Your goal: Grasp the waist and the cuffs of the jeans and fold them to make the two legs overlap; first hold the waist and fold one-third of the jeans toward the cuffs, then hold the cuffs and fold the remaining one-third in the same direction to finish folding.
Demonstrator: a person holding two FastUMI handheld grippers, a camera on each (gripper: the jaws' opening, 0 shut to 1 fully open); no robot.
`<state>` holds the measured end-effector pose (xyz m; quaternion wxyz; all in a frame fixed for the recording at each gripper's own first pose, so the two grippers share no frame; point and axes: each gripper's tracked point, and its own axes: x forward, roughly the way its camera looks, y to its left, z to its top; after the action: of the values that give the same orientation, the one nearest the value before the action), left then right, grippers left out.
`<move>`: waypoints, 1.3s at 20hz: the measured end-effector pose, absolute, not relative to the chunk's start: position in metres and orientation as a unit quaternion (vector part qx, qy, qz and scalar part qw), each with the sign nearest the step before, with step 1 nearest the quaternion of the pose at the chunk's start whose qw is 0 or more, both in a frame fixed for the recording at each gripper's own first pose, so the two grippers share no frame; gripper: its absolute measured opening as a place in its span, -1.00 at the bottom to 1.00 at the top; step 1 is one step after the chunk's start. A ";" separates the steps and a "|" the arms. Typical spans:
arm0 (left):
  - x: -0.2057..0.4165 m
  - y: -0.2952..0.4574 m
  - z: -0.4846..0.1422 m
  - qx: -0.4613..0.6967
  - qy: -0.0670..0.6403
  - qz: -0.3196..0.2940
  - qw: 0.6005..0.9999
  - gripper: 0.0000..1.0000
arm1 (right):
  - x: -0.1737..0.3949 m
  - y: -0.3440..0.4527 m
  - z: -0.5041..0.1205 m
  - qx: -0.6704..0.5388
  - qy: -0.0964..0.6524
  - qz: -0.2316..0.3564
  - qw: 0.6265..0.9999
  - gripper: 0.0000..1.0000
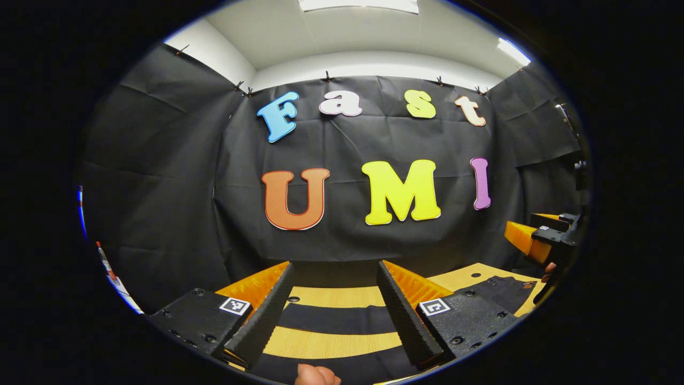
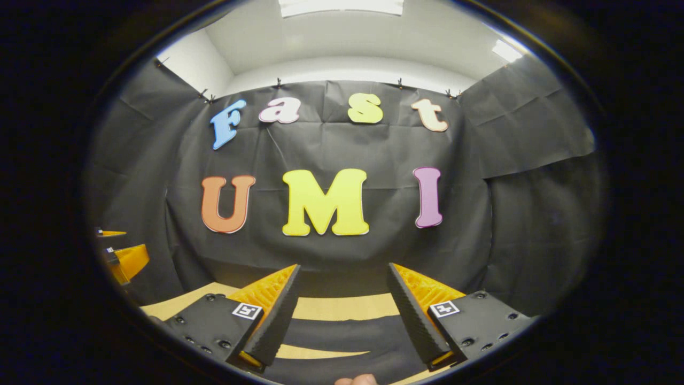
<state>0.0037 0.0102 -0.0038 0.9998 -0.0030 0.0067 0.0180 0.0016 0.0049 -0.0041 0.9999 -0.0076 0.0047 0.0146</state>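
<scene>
Dark jeans (image 1: 336,316) lie flat on the wooden table (image 1: 331,343). In the left gripper view their two legs run as dark bands across the gap between my fingers, and the waist end (image 1: 502,291) lies at the right. My left gripper (image 1: 335,266) hangs open just above the legs, holding nothing. In the right gripper view my right gripper (image 2: 343,266) is open over the jeans (image 2: 342,331), with nothing between its fingers. Each gripper also appears at the edge of the other's view: right gripper (image 1: 529,227), left gripper (image 2: 120,247).
Black cloth walls close the booth behind and on both sides. Bare wood of the table (image 2: 342,307) shows beyond the jeans. A person's fingertip (image 1: 316,375) pokes in at the bottom edge, and another fingertip (image 2: 355,380) in the right gripper view.
</scene>
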 end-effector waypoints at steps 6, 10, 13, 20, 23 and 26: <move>0.001 0.014 -0.011 -0.005 0.017 0.030 0.999 0.97 | 0.004 0.005 -0.006 -0.009 0.006 0.018 1.000 0.86; -0.008 0.025 -0.039 -0.054 0.062 0.038 0.996 0.97 | 0.007 0.003 -0.024 -0.004 0.039 0.026 0.999 0.95; -0.027 0.043 -0.095 -0.163 0.164 0.070 0.970 0.97 | 0.007 -0.009 -0.050 0.043 0.113 0.036 0.992 0.95; -0.116 0.090 -0.230 -0.411 0.373 0.190 0.810 0.98 | 0.009 -0.082 -0.099 0.078 0.185 -0.037 0.979 0.96; -0.144 0.087 -0.260 -0.526 0.408 0.241 0.706 0.98 | 0.013 -0.092 -0.108 0.072 0.194 -0.045 0.977 0.95; -0.153 0.091 -0.274 -0.564 0.417 0.275 0.657 0.98 | 0.015 -0.101 -0.112 0.067 0.198 -0.052 0.977 0.96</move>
<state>-0.1531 0.0915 -0.2741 0.6574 -0.5641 0.4172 0.2747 0.0146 -0.1011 -0.1116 0.9765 0.0669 0.1982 -0.0516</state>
